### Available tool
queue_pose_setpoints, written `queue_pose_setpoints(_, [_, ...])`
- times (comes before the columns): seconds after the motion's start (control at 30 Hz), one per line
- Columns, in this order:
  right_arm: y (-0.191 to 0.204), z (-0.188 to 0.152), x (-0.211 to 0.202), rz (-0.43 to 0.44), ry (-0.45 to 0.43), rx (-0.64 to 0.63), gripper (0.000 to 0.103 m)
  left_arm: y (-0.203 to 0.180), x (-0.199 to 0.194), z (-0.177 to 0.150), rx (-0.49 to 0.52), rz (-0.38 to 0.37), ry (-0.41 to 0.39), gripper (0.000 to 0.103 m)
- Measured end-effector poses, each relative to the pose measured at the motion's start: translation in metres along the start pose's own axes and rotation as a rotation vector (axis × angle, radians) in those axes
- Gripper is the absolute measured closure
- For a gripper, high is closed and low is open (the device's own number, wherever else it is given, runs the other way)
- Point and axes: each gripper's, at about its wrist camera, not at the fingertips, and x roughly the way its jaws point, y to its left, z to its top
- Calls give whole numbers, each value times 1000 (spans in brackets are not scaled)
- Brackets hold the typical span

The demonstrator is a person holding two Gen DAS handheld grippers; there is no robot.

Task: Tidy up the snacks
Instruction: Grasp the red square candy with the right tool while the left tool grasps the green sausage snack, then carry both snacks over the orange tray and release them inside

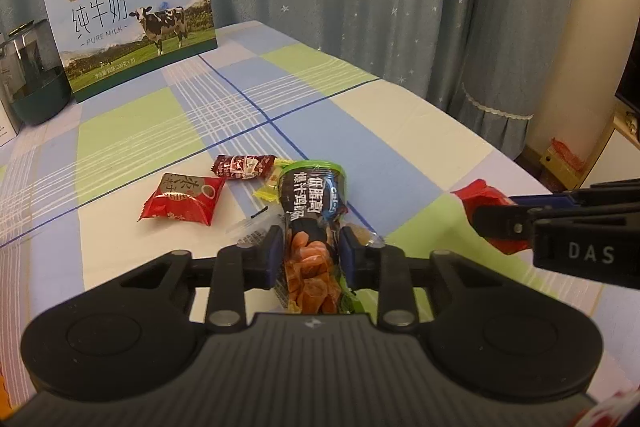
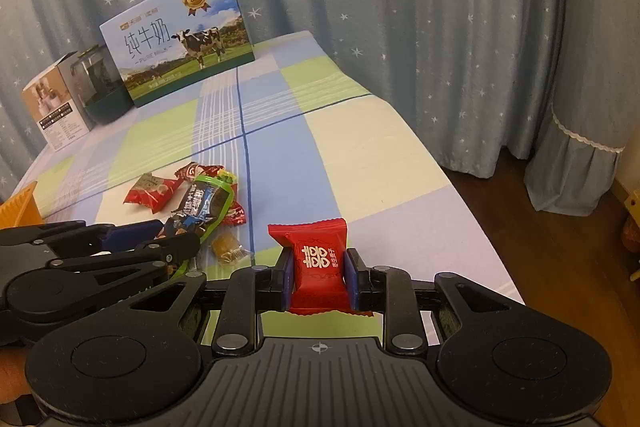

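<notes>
The dark chicken snack pack (image 1: 312,219) lies between the left gripper (image 1: 308,251) fingers, pinched at its waist, long axis running toward 12 o'clock, green top end forward; the red candy packet (image 2: 318,263) sits upright, clamped in the right gripper (image 2: 318,277), which enters the left view at 3 o'clock; loose snacks (image 1: 182,203) lie on the checked tablecloth (image 1: 360,131) at 11 o'clock of the left fingers, nearer that arm; an orange container edge (image 2: 20,207) at 9 o'clock is cut off; whether either packet touches the cloth is hidden.
</notes>
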Motion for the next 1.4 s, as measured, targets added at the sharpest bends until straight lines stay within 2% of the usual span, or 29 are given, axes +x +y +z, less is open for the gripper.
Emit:
queue_pose_setpoints(0.13, [0,0,0,-3,-2,3,77,1,1,0,7,-2,9,77])
queue_pose_setpoints(0.4, [0,0,-3,7,-22,5,77,13,-21,-3,-68,-22,-4,77])
queue_pose_setpoints(0.7, [17,-3,-11,55,-46,-35,77,36,-65,-14,-134,23,-13,77])
queue_pose_setpoints(1.07, [70,-17,-34,128,-38,-64,77,74,-135,-35,-190,90,-24,77])
queue_pose_setpoints(1.4, [148,-15,-57,227,-50,-150,77,116,-203,-55,-264,170,-55,77])
